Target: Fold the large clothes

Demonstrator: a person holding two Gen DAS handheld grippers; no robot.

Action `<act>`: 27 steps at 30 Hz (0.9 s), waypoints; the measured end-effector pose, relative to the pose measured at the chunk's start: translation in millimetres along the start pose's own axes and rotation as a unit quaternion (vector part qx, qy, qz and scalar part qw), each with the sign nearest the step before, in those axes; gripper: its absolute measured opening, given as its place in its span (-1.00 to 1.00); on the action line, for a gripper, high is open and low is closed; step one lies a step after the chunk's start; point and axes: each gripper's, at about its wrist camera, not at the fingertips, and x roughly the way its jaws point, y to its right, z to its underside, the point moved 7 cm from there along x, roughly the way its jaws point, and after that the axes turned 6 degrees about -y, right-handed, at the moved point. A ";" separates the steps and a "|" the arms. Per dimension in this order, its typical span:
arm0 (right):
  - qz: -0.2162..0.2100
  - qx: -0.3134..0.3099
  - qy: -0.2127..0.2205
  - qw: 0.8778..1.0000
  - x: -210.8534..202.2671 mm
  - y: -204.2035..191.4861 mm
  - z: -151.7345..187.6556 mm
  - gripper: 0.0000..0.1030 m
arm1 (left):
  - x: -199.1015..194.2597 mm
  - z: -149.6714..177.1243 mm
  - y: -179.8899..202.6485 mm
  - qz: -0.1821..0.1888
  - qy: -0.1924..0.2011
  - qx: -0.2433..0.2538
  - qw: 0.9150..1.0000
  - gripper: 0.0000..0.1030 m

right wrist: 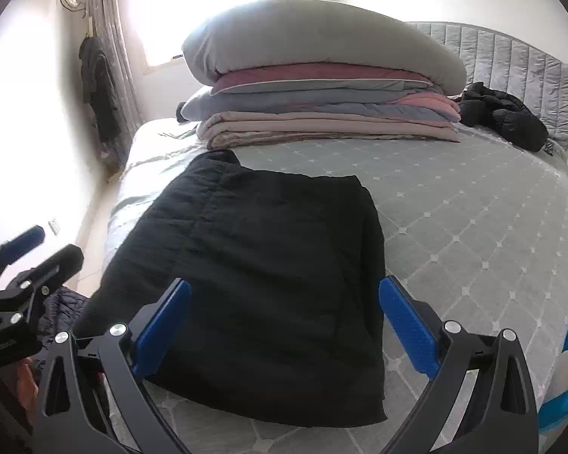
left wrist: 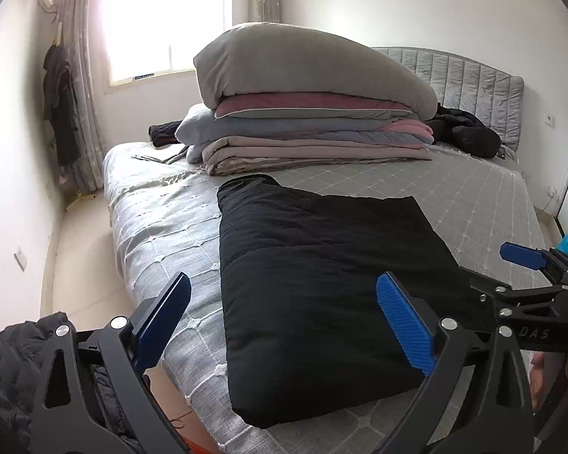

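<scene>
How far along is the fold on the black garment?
Done: black garment lies folded into a flat rectangle on the bed. In hand: nothing; left gripper and right gripper both open above it. Left: possibly the dark clothing by the headboard.

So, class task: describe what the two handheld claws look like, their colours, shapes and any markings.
Left claw: black angular frame arms with triangular cut-outs and round silver bolts, ending in two flat blue fingers with a ribbed gripping face. Right claw: the same black frame, silver bolts and blue fingers. In the left wrist view, its black body carries pale letters reading "DAS".
</scene>
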 end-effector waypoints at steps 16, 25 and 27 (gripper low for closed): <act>0.013 -0.001 -0.009 1.000 -2.0 4.5 3.9 0.86 | 1.6 0.5 3.4 -0.002 -0.002 0.003 1.000 0.85; 0.026 -0.004 -0.016 1.000 -0.5 6.3 7.1 0.86 | 3.3 0.5 4.2 -0.005 -0.007 0.004 1.000 0.85; 0.028 -0.003 -0.016 0.999 -1.4 6.7 7.1 0.86 | 3.9 0.9 4.5 -0.005 -0.009 0.004 1.000 0.85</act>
